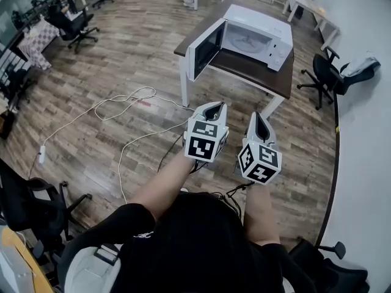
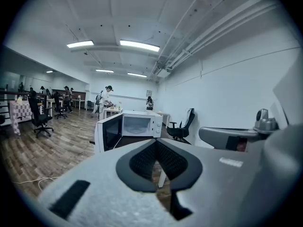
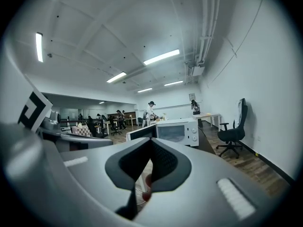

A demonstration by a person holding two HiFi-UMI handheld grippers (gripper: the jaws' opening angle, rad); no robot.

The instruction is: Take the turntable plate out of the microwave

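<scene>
**Plate in oven, grippers well short of it**

Both tools are shut and empty. The left gripper (image 1: 213,110) and right gripper (image 1: 260,126) are held side by side in front of the person, jaws pressed together w/ nothing btw. them.

The turntable plate (image 1: 247,41) is made out faintly as a pale disc lying flat on the floor of the microwave (image 1: 269,32), which is set on a brown table (image 1: 278,81). The oven lies ahead of both grippers and well apart, w/ bare floor btw. Its door (image 1: 204,49) is swung open to the left, so the cavity mouth is faced approx. toward the person.

The right gripper is judged better lined up w/ the opening; the left is placed more toward the door side. No long axis is offered by the plate, as it is round; its face is turned up and its rim is level. The oven's own long axis is run across the view, a bit skewed. A near-level reach into the mouth would be called for, w/ jaws opened first so the rim can be taken edge-on.
</scene>
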